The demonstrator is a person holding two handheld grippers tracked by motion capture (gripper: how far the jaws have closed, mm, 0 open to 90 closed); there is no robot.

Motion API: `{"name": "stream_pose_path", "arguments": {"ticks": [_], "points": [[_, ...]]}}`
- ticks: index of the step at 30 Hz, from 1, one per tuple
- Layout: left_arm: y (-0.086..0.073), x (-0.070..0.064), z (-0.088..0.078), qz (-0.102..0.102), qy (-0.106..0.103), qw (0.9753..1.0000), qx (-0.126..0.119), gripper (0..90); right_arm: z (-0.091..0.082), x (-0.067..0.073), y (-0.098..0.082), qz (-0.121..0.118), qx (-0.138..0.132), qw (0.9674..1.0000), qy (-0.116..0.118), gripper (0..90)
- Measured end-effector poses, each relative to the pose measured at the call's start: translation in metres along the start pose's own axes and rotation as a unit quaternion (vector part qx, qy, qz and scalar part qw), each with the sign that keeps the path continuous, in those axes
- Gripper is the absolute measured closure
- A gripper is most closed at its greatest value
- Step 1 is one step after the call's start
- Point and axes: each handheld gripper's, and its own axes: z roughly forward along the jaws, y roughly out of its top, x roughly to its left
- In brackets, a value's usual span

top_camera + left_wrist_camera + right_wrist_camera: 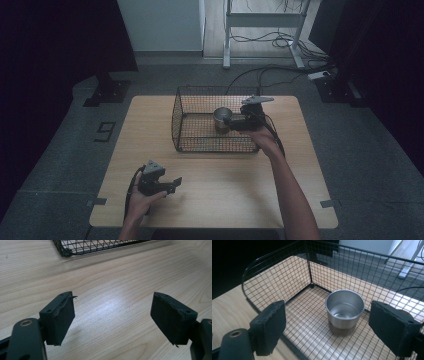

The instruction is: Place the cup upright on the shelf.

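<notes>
A steel cup [222, 116] with a brown base stands upright on the floor of a black wire basket [176, 120] at the back middle of the wooden table [145, 135]. My right gripper [234, 122] reaches into the basket from its right side, close beside the cup. In the right gripper view the cup [344, 308] stands just beyond the gripper [327, 315], whose jaws are open with no pad touching it. My left gripper [175, 184] rests near the table's front left. It is open [113, 305] over bare wood.
The basket's near corner [75, 247] shows ahead of the left gripper. Behind the table stand a metal desk frame [227, 35] and loose cables [280, 40] on grey carpet. A dark stand [105, 90] sits at the back left.
</notes>
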Motion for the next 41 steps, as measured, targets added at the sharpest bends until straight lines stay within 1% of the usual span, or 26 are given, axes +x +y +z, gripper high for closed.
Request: {"name": "stream_pose_path", "arguments": {"ticks": [6, 10, 13, 15, 18, 23, 26, 29, 32, 34, 36, 38, 41], "points": [[-0.001, -0.001, 0.002, 0.0, -0.002, 1.0, 0.001, 19.7, -0.021, 0.003, -0.021, -0.001, -0.006, 1.0, -0.003, 16.3], [-0.001, -0.002, 0.005, 0.002, -0.002, 1.0, 0.006, 19.7, -0.034, 0.006, -0.038, -0.005, -0.008, 0.9999, -0.008, 17.3], [-0.001, -0.003, 0.006, 0.004, -0.002, 0.9999, 0.009, 19.7, -0.042, 0.007, -0.055, 0.0, -0.011, 0.9999, -0.012, 17.5], [-0.001, -0.003, 0.006, 0.004, -0.002, 1.0, 0.009, 19.7, -0.046, 0.008, -0.066, 0.003, -0.01, 0.9998, -0.018, 17.7], [-0.001, -0.003, 0.006, 0.004, -0.002, 0.9999, 0.01, 19.7, -0.052, 0.011, -0.082, 0.005, -0.011, 0.9998, -0.016, 18.4], [-0.001, -0.003, 0.008, 0.004, -0.002, 0.9999, 0.011, 19.7, -0.062, 0.017, -0.107, 0.004, -0.006, 0.9998, -0.018, 18.7], [-0.002, -0.004, 0.008, 0.006, -0.002, 0.9999, 0.013, 19.7, -0.067, 0.02, -0.121, 0.008, -0.009, 0.9998, -0.018, 19.1], [-0.001, -0.004, 0.008, 0.006, -0.002, 0.9999, 0.012, 19.7, -0.07, 0.021, -0.135, 0.012, -0.007, 0.9998, -0.015, 19.4], [-0.001, -0.003, 0.008, 0.005, -0.001, 0.9999, 0.012, 19.7, -0.069, 0.021, -0.148, 0.02, -0.002, 0.9997, -0.014, 19.7], [-0.002, -0.003, 0.008, 0.005, -0.002, 0.9999, 0.012, 19.7, -0.068, 0.02, -0.154, 0.024, 0.001, 0.9996, -0.013, 19.7], [-0.002, -0.004, 0.009, 0.005, -0.002, 0.9999, 0.013, 19.7, -0.069, 0.02, -0.157, 0.028, -0.002, 0.9995, -0.011, 19.9], [-0.002, -0.004, 0.01, 0.006, -0.002, 0.9999, 0.014, 19.7, -0.069, 0.02, -0.157, 0.026, -0.002, 0.9996, -0.01, 19.5], [-0.001, -0.004, 0.01, 0.004, -0.001, 0.9999, 0.013, 19.7, -0.07, 0.02, -0.156, 0.026, -0.009, 0.9995, -0.012, 18.7]]}}
